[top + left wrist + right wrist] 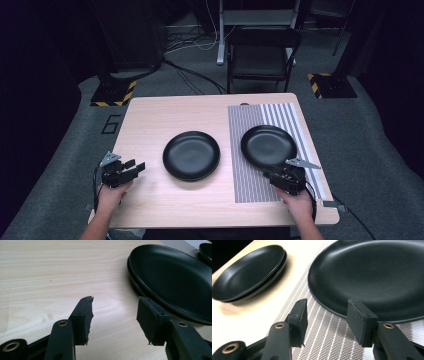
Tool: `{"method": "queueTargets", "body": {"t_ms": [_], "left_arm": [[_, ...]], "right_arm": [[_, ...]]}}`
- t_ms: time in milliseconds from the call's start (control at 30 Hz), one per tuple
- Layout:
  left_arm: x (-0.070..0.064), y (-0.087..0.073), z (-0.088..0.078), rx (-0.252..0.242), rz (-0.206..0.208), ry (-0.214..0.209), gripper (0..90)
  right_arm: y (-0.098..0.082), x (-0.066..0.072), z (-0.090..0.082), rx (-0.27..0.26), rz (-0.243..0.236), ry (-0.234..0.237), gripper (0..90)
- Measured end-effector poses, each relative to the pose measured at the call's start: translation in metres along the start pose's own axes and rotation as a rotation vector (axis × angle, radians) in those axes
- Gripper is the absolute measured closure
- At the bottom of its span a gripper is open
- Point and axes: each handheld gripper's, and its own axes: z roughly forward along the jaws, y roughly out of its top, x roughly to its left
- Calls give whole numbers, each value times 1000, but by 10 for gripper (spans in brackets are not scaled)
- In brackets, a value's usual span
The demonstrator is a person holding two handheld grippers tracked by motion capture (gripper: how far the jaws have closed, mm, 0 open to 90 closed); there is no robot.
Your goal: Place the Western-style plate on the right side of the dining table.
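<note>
left gripper [115,320] fingers apart, empty | above wooden table [50,277] | stacked black plates [172,277] just right

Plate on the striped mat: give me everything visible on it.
The plate is round, shallow, matte black with a faint sheen, looks ceramic or melamine, and is empty. It lies flat, right side up, on the grey striped mat at the table's right side, apart from the black plates at the centre. The right hand-held gripper has open jaws just at its near rim; whether a pad touches it is unclear.
</note>
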Motion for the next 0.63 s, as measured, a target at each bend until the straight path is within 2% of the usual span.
{"method": "queueTargets", "body": {"t_ms": [133, 167, 233, 333, 367, 567, 633], "left_arm": [[7, -6, 2, 23, 31, 33, 461], [9, -7, 3, 26, 27, 30, 462], [12, -9, 3, 32, 1, 21, 461], [13, -10, 4, 29, -3, 17, 460], [13, -10, 4, 43, 7, 14, 459], [8, -10, 6, 47, 12, 1, 433], [7, -9, 7, 48, 25, -5, 425]], "right_arm": [[-2, 8, 6, 17, -69, 9, 518], [-2, 10, 8, 23, -97, 16, 518], [-3, 15, 12, 35, -123, 32, 518], [-5, 22, 18, 60, -161, 43, 512], [-6, 22, 19, 62, -169, 46, 512], [-6, 25, 22, 65, -162, 62, 487], [-6, 24, 21, 56, -161, 64, 474]]}}
